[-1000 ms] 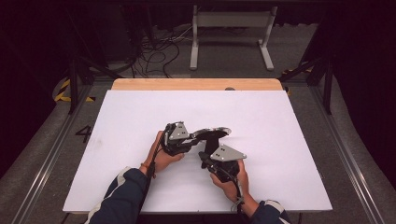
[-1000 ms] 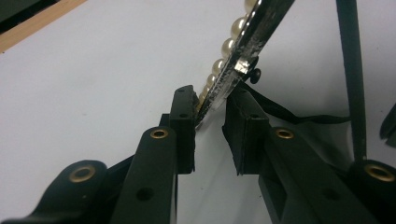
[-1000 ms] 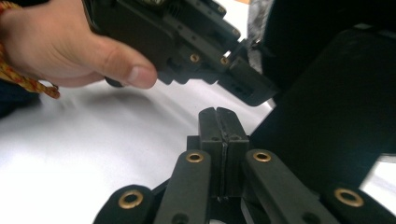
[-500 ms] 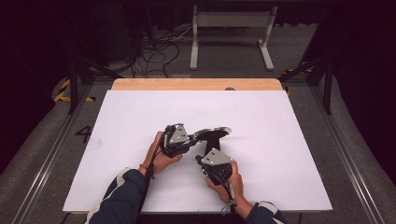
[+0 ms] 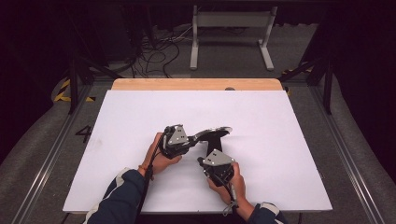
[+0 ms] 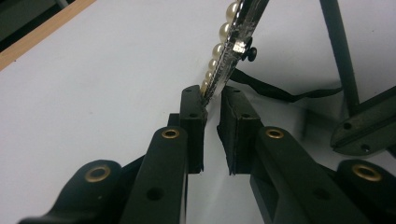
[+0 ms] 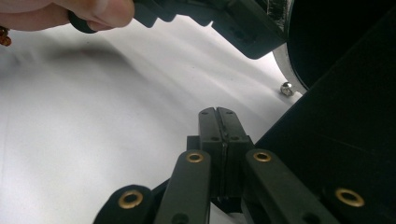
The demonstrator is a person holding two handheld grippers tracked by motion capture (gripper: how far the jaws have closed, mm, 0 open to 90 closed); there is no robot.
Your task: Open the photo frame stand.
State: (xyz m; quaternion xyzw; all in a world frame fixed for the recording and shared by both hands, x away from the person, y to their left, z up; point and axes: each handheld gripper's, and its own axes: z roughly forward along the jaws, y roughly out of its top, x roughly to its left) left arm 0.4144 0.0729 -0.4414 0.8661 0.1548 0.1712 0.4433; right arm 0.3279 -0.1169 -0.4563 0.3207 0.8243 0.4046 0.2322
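Note:
A small round mirror [image 5: 215, 132] with a pearl-studded rim [image 6: 219, 46] tilts on a black stand [image 5: 217, 143] at the middle of the white table [image 5: 280, 140]. My left gripper [image 5: 197, 138] reaches in from the left. Its jaws have just been closing, and the left gripper [image 6: 212, 97] now pinches the mirror's rim at its tips. A black cord [image 6: 275, 91] trails from the mirror. My right gripper [image 5: 206, 156] sits just in front of the stand. The right gripper [image 7: 217, 114] has its jaws pressed together with nothing between them, beside the black stand [image 7: 345, 135].
A wooden strip [image 5: 196, 84] borders the table's far edge. Beyond it, cables [image 5: 154, 51] and a metal frame [image 5: 231, 28] lie on the floor. Rails [image 5: 46, 158] run along both sides. White surface stretches left, right and behind the mirror.
My right gripper has shifted a little to the left and toward the near edge. The left gripper and the mirror have stayed where they were.

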